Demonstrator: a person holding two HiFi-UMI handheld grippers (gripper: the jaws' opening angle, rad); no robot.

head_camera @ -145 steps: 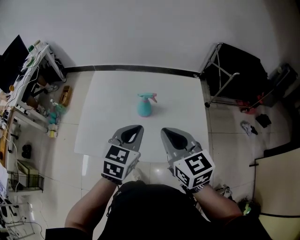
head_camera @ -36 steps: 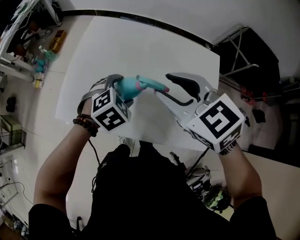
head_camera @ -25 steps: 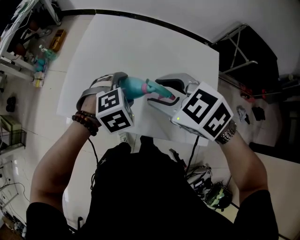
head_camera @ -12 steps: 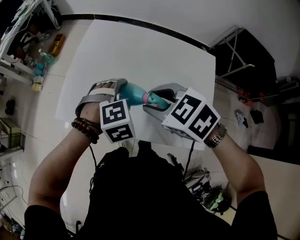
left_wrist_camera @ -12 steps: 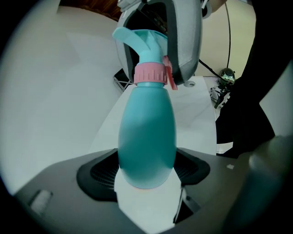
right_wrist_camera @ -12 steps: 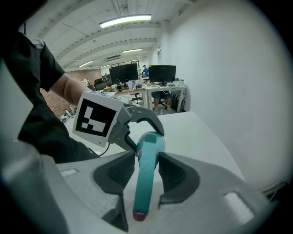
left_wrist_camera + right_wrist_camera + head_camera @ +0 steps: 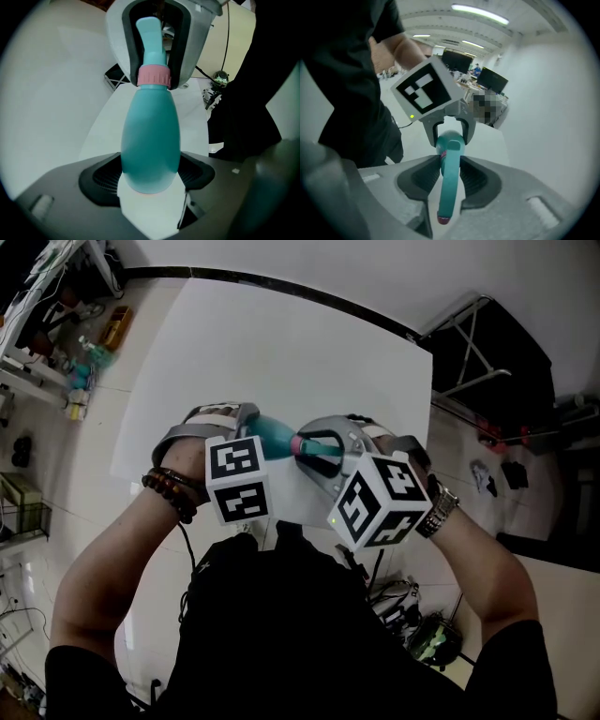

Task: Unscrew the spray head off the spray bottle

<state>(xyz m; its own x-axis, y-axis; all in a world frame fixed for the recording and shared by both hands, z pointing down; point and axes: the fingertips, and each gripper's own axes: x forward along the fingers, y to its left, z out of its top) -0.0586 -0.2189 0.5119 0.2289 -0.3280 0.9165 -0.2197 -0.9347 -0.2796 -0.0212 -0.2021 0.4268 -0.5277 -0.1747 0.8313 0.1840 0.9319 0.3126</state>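
Note:
A teal spray bottle with a pink collar is held tilted above the white table. My left gripper is shut on the bottle's wide body; both pads press its sides. The spray head points away from the left gripper and lies between the pads of my right gripper. The right jaws have just been closing, and both pads now touch the spray head's neck just past the collar. The nozzle's pink tip points back toward the right gripper's camera.
A black folding stand is beside the table's right edge. Cluttered shelves line the floor at the left. The person's dark torso fills the lower part of the head view. Desks with monitors show in the distance.
The bottle left the table and is now in the left gripper. The right gripper came in from the right, rolled, and narrowed its jaws onto the spray head.

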